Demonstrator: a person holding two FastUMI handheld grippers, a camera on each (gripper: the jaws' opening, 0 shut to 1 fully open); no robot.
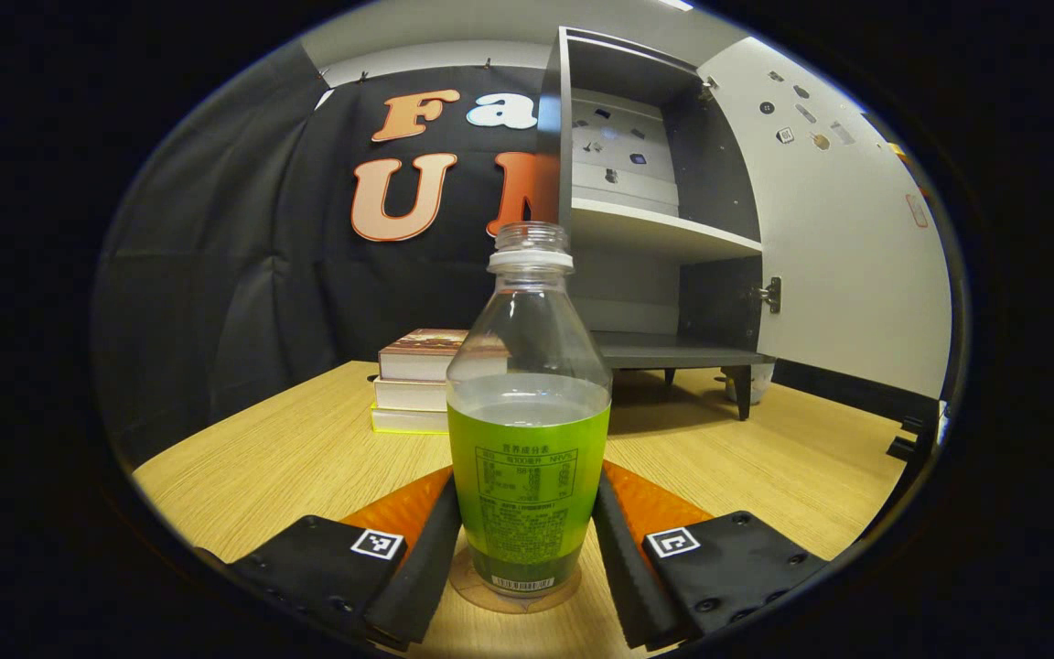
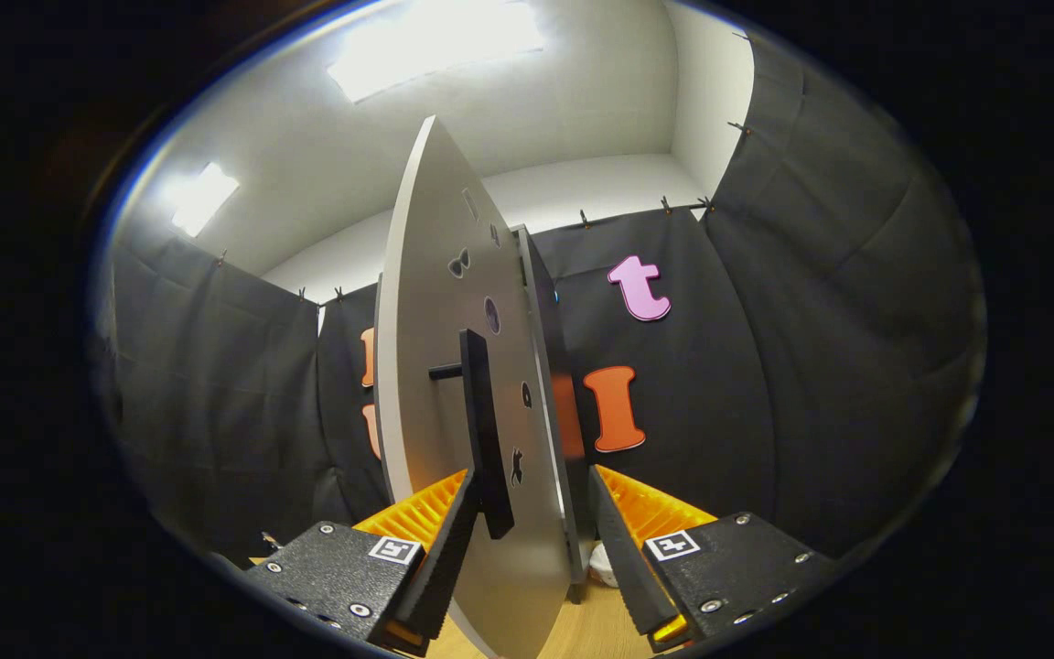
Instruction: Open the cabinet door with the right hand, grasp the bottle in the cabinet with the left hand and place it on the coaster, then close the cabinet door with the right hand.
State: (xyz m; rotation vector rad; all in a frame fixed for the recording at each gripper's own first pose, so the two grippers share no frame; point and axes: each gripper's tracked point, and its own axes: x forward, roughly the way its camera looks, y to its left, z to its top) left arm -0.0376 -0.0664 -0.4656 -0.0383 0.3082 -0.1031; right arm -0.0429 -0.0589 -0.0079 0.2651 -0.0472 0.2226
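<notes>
In the left gripper view, the left gripper point(image 1: 527, 540) has the bottle point(image 1: 528, 412) standing upright between its two fingers point(image 1: 426, 558), both pads lying against the green label on either side, so it is gripping the bottle. The bottle's base sits on a round coaster point(image 1: 513, 595) on the wooden counter point(image 1: 289, 448), right in front of the camera; it has no cap, and its clear upper half rises above the label. Beyond the bottle and slightly to its left lies a stack of books point(image 1: 417, 380). Farther ahead and to the right stands the cabinet point(image 1: 646, 238), its shelves exposed and its door point(image 1: 847, 238) swung wide to the right. In the right gripper view, the right gripper point(image 2: 527, 540) straddles the edge of that open door point(image 2: 454, 366), its fingers spread apart, with the black handle point(image 2: 483, 421) just beside the left finger point(image 2: 440, 549); whether the finger touches the handle cannot be told.
</notes>
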